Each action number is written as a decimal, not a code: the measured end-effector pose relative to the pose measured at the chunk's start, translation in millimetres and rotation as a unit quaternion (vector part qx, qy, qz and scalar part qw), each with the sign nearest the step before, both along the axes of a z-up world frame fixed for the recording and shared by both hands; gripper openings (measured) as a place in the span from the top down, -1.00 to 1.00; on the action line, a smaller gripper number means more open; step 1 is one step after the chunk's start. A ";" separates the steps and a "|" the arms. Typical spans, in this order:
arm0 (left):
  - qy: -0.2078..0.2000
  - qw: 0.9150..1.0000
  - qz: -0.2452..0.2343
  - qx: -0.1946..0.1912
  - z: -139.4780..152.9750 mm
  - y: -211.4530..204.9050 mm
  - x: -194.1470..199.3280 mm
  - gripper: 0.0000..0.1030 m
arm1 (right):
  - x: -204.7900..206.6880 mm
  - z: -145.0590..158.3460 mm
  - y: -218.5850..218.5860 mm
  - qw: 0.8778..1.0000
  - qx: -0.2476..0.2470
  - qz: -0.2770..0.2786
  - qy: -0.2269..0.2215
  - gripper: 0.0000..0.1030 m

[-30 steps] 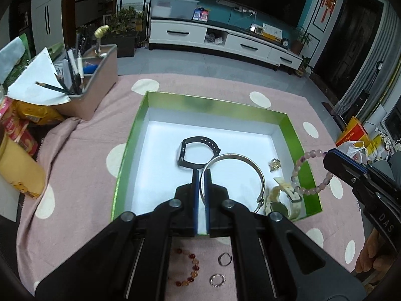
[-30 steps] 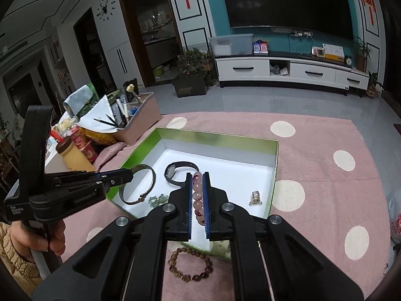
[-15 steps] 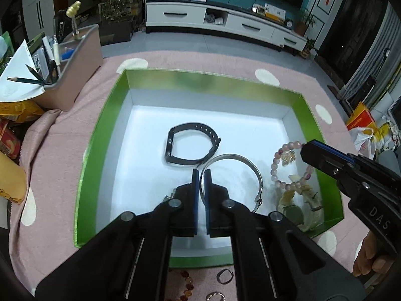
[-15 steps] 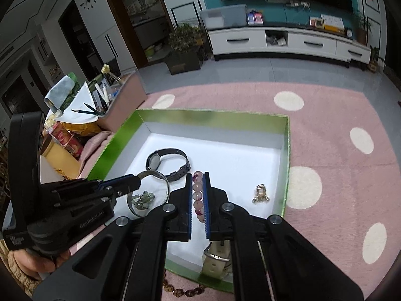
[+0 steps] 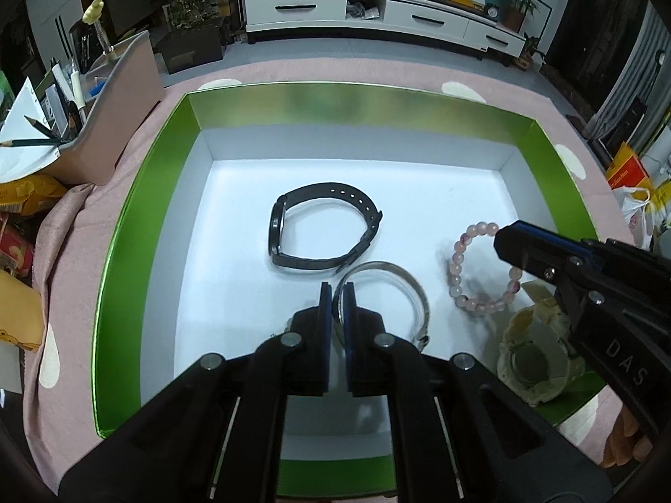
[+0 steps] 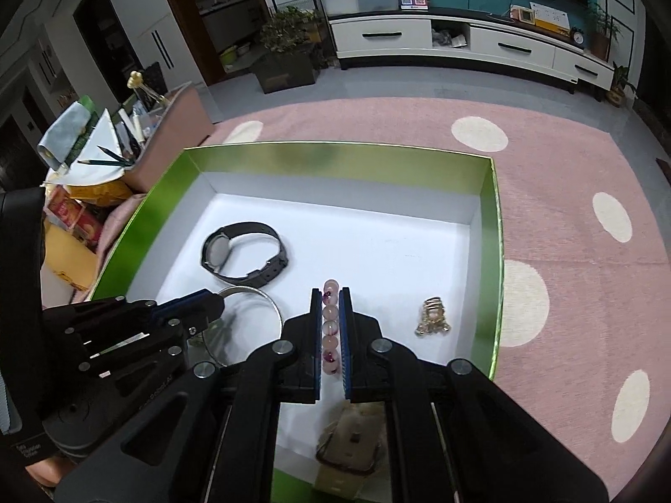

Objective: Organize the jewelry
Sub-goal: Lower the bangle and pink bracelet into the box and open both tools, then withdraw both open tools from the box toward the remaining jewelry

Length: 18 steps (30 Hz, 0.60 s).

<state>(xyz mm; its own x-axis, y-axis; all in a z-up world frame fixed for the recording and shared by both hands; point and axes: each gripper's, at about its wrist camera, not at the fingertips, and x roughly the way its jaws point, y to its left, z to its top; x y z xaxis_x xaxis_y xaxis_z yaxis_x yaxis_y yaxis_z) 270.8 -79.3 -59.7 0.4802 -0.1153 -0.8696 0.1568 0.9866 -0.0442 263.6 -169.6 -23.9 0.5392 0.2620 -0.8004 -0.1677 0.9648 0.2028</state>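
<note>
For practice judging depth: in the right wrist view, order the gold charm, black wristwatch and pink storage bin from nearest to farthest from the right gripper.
From the right gripper:
1. Gold charm, just right, inside the box.
2. Black wristwatch, up-left, inside the box.
3. Pink storage bin, far left, outside the box.

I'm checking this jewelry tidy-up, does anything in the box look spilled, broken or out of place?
Nothing stands out. The black watch, cream watch and gold trinket lie in the green box; the silver bangle and pink bead bracelet are simply gripped over it.

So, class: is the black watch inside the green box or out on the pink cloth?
Inside. The black watch lies on the white floor of the green box, enclosed by its walls, beside the silver bangle.
</note>
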 end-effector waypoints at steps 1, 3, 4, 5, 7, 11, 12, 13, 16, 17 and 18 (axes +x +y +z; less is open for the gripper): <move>0.001 1.000 0.000 0.002 -1.1 -1.1 0.4 0.89 | 0.5 -0.2 -1.1 1.000 -0.001 -0.001 0.001 0.86; -0.001 1.000 0.000 0.003 -1.6 -0.8 -0.1 0.89 | 1.5 -0.6 -2.2 1.000 -0.005 -0.001 0.001 0.86; -0.003 1.000 -0.001 0.004 -0.9 -1.1 -0.5 0.89 | 2.2 -0.8 -3.1 1.000 -0.008 -0.002 0.002 0.86; -0.005 1.000 -0.002 0.005 -0.1 -1.4 -0.7 0.89 | 2.7 -1.3 -3.7 1.000 -0.008 -0.003 0.002 0.86; -0.007 1.000 -0.002 0.006 1.8 -1.0 -0.8 0.89 | 3.3 -2.1 -5.3 1.000 -0.008 -0.005 0.003 0.86; -0.010 1.000 -0.001 0.002 5.5 0.9 -2.8 0.89 | 1.5 -0.7 -9.5 1.000 -0.007 -0.011 0.001 0.81; -0.011 1.000 -0.001 0.002 6.3 1.4 -3.0 0.87 | 0.3 0.8 -10.5 1.000 -0.004 -0.013 -0.002 0.73; -0.013 1.000 0.001 0.002 7.8 2.4 -3.6 0.83 | -1.8 3.4 -12.7 1.000 -0.001 -0.015 -0.007 0.62; -0.019 1.000 0.004 -0.005 14.7 6.6 -7.0 0.62 | -8.5 10.0 -16.9 1.000 0.001 -0.020 -0.018 0.46; -0.021 1.000 0.004 -0.006 16.8 7.1 -8.0 0.58 | -11.3 12.2 -18.3 1.000 0.001 -0.020 -0.021 0.45; -0.024 1.000 0.004 -0.007 18.8 8.4 -10.9 0.49 | -16.1 15.5 -21.0 0.999 0.002 -0.022 -0.026 0.43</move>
